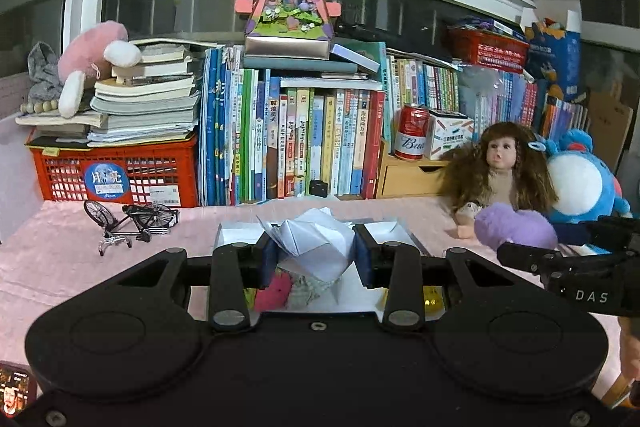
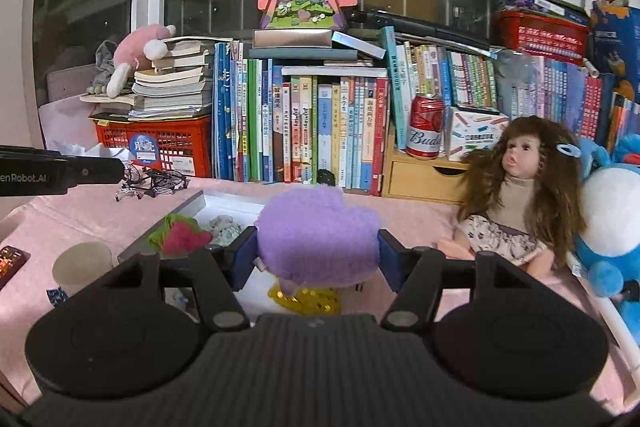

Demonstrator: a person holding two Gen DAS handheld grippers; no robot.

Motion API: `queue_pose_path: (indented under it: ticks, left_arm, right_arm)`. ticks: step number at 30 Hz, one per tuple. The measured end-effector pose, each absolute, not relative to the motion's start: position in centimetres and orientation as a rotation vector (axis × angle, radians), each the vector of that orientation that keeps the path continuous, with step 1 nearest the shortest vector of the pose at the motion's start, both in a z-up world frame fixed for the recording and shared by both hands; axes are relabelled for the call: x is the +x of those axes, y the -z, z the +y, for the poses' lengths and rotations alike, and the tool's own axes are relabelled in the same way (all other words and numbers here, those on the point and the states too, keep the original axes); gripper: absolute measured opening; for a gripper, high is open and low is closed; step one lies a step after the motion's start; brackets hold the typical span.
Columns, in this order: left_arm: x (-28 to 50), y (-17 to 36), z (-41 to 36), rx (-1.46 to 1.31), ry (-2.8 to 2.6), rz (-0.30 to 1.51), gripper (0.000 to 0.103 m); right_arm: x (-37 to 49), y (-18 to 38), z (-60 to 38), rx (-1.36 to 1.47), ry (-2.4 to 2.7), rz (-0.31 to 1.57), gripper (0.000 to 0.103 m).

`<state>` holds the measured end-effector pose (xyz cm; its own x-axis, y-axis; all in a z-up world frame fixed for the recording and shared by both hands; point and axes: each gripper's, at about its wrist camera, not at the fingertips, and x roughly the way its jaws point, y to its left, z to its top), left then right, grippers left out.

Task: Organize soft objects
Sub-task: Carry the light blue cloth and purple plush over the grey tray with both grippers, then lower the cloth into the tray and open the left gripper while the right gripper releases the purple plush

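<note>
My left gripper (image 1: 316, 255) is shut on a white folded paper ball (image 1: 314, 247) and holds it above a shallow white box (image 1: 236, 233) on the pink tablecloth. My right gripper (image 2: 318, 255) is shut on a purple plush (image 2: 318, 237), which also shows in the left wrist view (image 1: 514, 227). In the box lie a red and green strawberry plush (image 2: 182, 235), a grey patterned soft piece (image 2: 224, 227) and a gold sequin piece (image 2: 308, 299). The box's middle is hidden behind the held things.
A long-haired doll (image 2: 516, 195) and a blue and white plush (image 2: 608, 227) sit at the right. A model bicycle (image 1: 128, 221), a red crate (image 1: 116, 171), a book row (image 1: 296, 139), a red can (image 2: 426, 127) and a paper cup (image 2: 82, 267) stand around.
</note>
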<state>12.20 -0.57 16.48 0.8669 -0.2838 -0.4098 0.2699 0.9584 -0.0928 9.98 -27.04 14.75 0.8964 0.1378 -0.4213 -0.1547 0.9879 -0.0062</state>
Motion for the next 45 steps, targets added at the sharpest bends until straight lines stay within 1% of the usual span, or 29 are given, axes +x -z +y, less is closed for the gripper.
queue_pose_path:
  ticks: [5, 9, 17, 23, 31, 36, 45]
  left_arm:
    - [14.5, -16.2, 0.4, -0.062, 0.265, 0.461, 0.036]
    - [15.9, -15.1, 0.2, -0.073, 0.221, 0.446, 0.036]
    - [19.8, -14.0, 0.0, -0.046, 0.216, 0.519, 0.036]
    - [23.0, -13.4, 0.5, -0.101, 0.216, 0.588, 0.036]
    - [28.2, -12.2, 0.7, -0.083, 0.274, 0.767, 0.036]
    - [31.8, -10.8, 1.4, -0.13, 0.299, 0.897, 0.036]
    - [36.3, -8.4, 1.5, -0.186, 0.302, 1.009, 0.037]
  right_arm:
    - [12.0, -15.4, -26.5, -0.023, -0.162, 0.458, 0.065]
    - [13.3, -15.4, -25.9, -0.009, -0.167, 0.479, 0.065]
    - [15.9, -15.0, -24.8, -0.026, -0.172, 0.53, 0.065]
    - [18.3, -14.8, -24.1, -0.029, -0.194, 0.579, 0.066]
    - [22.9, -13.6, -23.5, -0.037, -0.213, 0.706, 0.066]
    - [25.8, -12.7, -23.2, -0.052, -0.201, 0.782, 0.066]
    - [30.0, -10.7, -23.2, -0.066, -0.169, 0.853, 0.066]
